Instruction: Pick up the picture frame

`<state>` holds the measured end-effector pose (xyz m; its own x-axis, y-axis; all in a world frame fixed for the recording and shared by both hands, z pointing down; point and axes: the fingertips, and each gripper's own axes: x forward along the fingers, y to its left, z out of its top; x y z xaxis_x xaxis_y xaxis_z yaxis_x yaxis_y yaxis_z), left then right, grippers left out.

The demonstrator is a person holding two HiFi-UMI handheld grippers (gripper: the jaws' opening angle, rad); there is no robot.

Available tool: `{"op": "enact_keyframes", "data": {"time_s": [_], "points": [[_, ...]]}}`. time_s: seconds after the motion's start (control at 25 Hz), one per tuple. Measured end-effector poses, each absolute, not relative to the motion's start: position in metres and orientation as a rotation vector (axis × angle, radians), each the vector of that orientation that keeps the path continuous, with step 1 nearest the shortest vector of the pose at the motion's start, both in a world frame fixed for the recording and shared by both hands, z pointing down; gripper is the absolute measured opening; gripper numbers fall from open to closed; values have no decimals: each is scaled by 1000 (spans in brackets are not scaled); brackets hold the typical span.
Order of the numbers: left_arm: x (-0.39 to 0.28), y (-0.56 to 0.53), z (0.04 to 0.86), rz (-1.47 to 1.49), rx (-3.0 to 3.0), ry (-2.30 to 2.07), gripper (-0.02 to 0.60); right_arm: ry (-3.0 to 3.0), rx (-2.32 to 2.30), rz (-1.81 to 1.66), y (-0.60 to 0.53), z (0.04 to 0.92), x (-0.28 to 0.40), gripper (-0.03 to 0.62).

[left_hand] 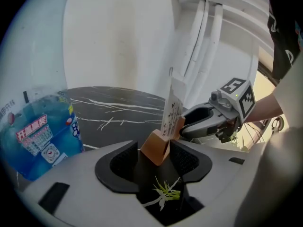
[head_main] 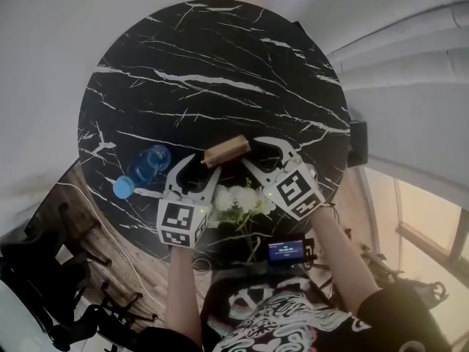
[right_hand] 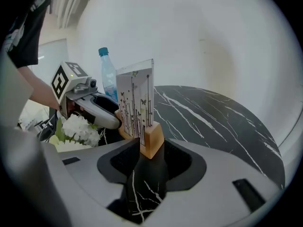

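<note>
The picture frame (head_main: 226, 151), a clear printed panel in a light wooden base, stands near the front edge of the round black marble table (head_main: 212, 64). My left gripper (head_main: 199, 169) is at the base's left end and my right gripper (head_main: 256, 155) at its right end. In the left gripper view the base's end (left_hand: 161, 145) lies between the open jaws of the left gripper (left_hand: 154, 157), and the panel leans slightly. In the right gripper view the other end (right_hand: 150, 143) sits between the open jaws of the right gripper (right_hand: 150, 157). Neither pair of pads visibly presses the wood.
A blue water bottle (head_main: 143, 169) lies on the table left of my left gripper. White flowers (head_main: 238, 199) lie between my forearms at the table's front edge. A small lit screen (head_main: 287, 251) sits at my waist. Dark chairs (head_main: 73, 270) stand lower left.
</note>
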<state>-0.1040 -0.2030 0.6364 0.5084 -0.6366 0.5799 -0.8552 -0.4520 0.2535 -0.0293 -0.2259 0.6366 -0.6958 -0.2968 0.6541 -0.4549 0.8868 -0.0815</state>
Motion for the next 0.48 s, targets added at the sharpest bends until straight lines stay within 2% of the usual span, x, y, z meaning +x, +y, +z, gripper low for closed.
{"op": "enact_keyframes", "data": {"time_s": [0.32,0.48], "points": [[-96,-212,638,507,2227,-1212,202,-2399,513,297,-231,644,-38,120],[-99,-213,638,479,2204,-1201,181,-2397,512,310,-231,644,-38,120]]}}
